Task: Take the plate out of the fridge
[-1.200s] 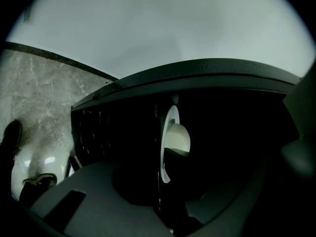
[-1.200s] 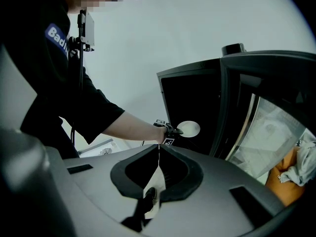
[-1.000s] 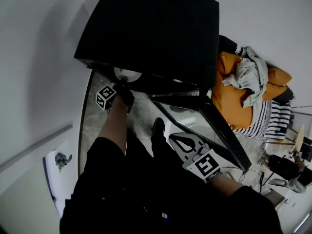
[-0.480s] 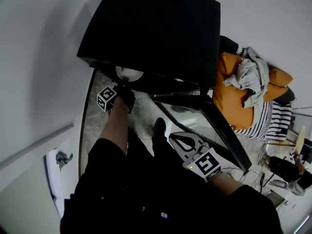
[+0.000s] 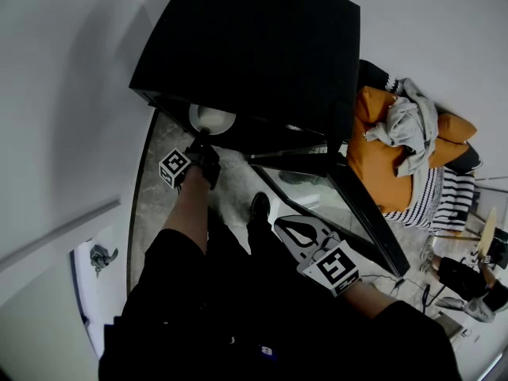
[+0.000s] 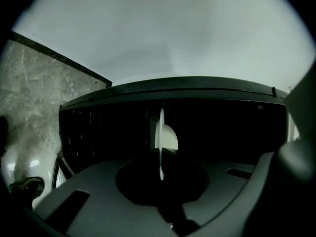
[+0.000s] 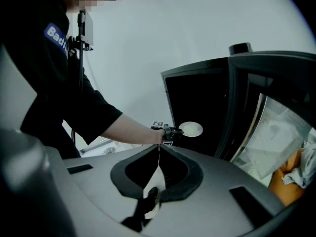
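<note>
A white plate (image 5: 213, 117) sticks out at the open front of the black fridge (image 5: 254, 46). My left gripper (image 5: 200, 143) reaches to it, and its jaws have just been closing on the plate's rim. In the left gripper view the plate (image 6: 168, 137) stands edge-on between the jaws of the left gripper (image 6: 161, 154), which press on it. The right gripper view shows the plate (image 7: 191, 129) held level at the fridge (image 7: 197, 98) opening by the left gripper (image 7: 170, 131). My right gripper (image 5: 279, 224) hangs back by my legs, and the right gripper (image 7: 159, 149) is shut on nothing.
The fridge door (image 5: 361, 213) swings open to the right, with its shelves (image 7: 276, 132) facing me. Orange cushions with a heap of clothes (image 5: 397, 133) lie beyond it. Marbled floor (image 5: 230, 177) runs under my shoe (image 5: 258, 205). A white wall (image 5: 63, 117) closes the left side.
The left hand with its marker cube has drawn slightly back from the fridge, and a little more of the plate shows past the fridge's edge. The right gripper has stayed put.
</note>
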`<state>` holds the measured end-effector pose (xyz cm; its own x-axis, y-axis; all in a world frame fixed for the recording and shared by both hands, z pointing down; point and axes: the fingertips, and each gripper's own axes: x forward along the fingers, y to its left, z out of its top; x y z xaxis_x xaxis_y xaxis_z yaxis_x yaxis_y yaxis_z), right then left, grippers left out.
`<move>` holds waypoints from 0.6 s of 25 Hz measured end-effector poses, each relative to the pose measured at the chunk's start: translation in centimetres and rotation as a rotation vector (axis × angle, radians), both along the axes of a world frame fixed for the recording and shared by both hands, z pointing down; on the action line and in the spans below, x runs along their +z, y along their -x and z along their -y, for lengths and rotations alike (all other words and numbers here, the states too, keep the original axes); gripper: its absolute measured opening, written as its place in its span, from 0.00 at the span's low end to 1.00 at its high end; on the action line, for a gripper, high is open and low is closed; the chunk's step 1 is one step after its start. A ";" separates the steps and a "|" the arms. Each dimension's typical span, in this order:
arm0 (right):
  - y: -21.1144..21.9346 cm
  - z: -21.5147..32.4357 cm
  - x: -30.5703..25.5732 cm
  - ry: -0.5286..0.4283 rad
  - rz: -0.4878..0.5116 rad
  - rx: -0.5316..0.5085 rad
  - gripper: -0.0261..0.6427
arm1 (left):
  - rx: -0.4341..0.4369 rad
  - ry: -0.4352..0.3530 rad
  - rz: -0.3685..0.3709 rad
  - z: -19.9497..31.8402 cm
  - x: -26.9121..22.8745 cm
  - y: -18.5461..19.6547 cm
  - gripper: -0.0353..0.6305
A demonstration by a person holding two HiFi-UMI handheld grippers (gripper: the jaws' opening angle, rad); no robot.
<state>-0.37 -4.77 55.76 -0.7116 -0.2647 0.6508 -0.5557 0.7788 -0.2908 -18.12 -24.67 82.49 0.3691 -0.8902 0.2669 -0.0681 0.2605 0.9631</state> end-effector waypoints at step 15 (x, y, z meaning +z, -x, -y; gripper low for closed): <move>1.3 0.4 -1.6 -0.036 0.039 -0.022 0.06 | 0.063 -0.094 0.011 -5.7 -5.0 -0.6 0.08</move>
<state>-1.63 -5.15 54.19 -0.7421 -0.2710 0.6130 -0.5268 0.8013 -0.2836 -17.56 -18.96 77.48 0.4229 -0.8866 0.1875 -0.0927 0.1635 0.9822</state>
